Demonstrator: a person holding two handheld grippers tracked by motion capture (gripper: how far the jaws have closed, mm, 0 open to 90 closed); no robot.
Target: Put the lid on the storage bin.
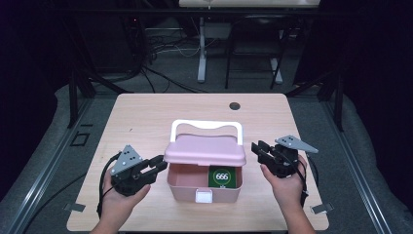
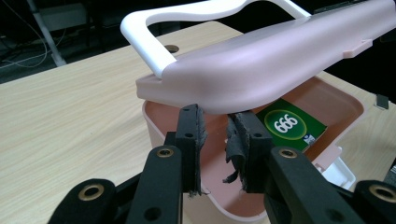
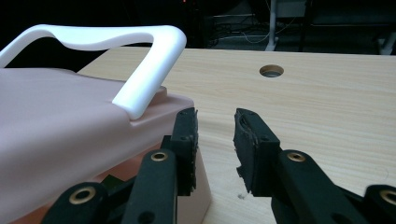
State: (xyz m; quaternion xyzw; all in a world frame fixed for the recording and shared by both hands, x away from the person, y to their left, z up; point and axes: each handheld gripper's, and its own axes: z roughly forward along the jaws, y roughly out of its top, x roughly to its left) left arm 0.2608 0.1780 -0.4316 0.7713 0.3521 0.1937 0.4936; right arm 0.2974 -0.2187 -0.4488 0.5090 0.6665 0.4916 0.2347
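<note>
Box (image 1: 203, 183): pink, sits near the front middle of the bench (image 1: 146, 117), between the two claws.
Lid (image 1: 204, 151): pink, partly lifted, tilted over the box, front of the box open to see inside.
Handle (image 1: 206, 125): white, stands up at the back of the lid.
Latch (image 1: 203, 196): white, on the front wall of the box.
Card (image 1: 224, 177): green, with a white ring and the number 666, lies inside the box on its right side.
Left claw (image 1: 158, 165): held in the left hand (image 1: 119, 202), just beside the left side of the box, under the lid's edge.
Left claw state: in the left claw view (image 2: 215, 140) jaws a little apart, pointed at the rim of the box below the lid; nothing pinched between the pads; cannot tell if the tips touch the lid.
Right claw (image 1: 258, 151): held in the right hand (image 1: 286, 187), just beside the right end of the lid.
Right claw state: in the right claw view (image 3: 215, 140) jaws partly open, with bare bench seen through the gap; holds nothing; the inner jaw sits close by the box corner.
Hole (image 1: 234, 106): small, round, in the bench far behind the box.
</note>
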